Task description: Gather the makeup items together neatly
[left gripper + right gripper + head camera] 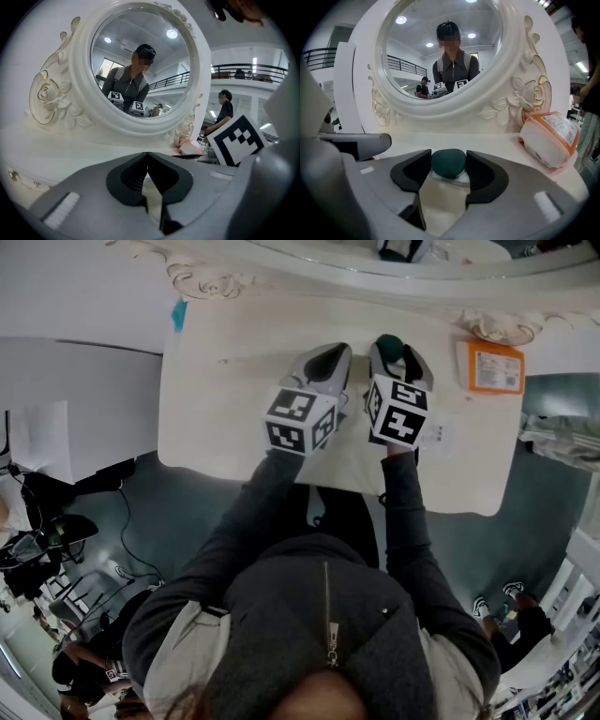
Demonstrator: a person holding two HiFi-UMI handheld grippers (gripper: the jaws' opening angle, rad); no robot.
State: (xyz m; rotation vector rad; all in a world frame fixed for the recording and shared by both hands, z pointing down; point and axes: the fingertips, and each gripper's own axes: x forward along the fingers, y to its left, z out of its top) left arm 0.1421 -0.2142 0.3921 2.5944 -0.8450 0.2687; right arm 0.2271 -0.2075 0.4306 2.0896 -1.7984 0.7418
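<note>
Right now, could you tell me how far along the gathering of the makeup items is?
Barely started: nothing looks gathered yet. In hand: the right gripper has a green sponge between its jaws, both pads seemingly pressing it. The left gripper is shut and empty. Left: probably bring the sponge beside the orange packet, lying apart by the mirror.

Lighting's bright and even on my end, the white vanity top (234, 409) nearly washes out. Round ceiling lights (172, 33) glare in the mirror (122, 51). Both gripper views bend hard with black corners; the foreground looks soft.
</note>
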